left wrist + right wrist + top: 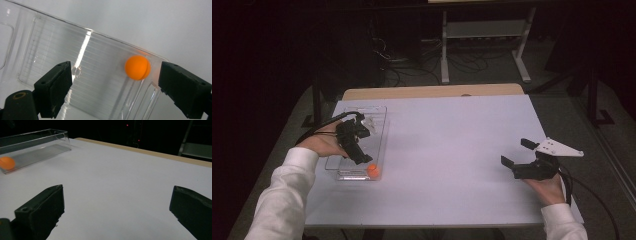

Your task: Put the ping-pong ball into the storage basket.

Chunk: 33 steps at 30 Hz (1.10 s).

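While left gripper (pixel 112 87) gapes, orange ball (pixel 137 67) lies in tray (pixel 50 45).

A dim lab or workshop: white-topped table (pixel 452 150), cables on floor (pixel 412 65), metal rack frame (pixel 484 45) behind.

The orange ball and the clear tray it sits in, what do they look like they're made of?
Orange ball: probably lightweight plastic, matte, with a faint seam around it, like a table-tennis ball. Clear tray: thin transparent plastic, glossy, with moulded ridges and bright glare streaks.
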{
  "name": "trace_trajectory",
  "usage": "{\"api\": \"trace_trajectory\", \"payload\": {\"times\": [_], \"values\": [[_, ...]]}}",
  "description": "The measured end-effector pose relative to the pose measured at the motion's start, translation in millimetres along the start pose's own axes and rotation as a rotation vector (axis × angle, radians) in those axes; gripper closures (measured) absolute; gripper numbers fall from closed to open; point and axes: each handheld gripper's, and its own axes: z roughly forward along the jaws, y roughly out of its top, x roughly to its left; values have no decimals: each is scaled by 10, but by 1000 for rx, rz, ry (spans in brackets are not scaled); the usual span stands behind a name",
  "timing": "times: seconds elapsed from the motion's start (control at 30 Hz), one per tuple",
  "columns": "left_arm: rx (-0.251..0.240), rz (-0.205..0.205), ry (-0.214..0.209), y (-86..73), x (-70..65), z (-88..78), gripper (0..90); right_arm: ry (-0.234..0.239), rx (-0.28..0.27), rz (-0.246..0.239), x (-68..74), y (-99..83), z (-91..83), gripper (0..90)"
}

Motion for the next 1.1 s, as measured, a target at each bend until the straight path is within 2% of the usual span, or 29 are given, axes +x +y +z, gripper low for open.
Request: {"api": "trace_trajectory", "payload": {"times": [0.13,0.27,0.37,0.53,0.87,0.97,1.1], "values": [[-4,-9,-8,-2,-24,-19,54,0,-2,1,3,1,-3,0],[-24,-29,5,-9,-42,-47,0,1,-2,0,8,3,-6,0],[-76,-48,13,-27,-46,-80,0,-1,-4,-1,7,4,-10,0],[-126,-64,39,-83,-74,-74,0,-3,-6,5,3,1,-15,0],[-193,-102,79,-280,-141,-87,0,-3,-7,9,1,0,-20,0],[-232,-127,89,-350,-149,-103,0,-4,-6,8,1,0,-19,0],[-272,-137,114,-404,-178,-101,0,-5,-5,8,1,-4,-20,0]]}}
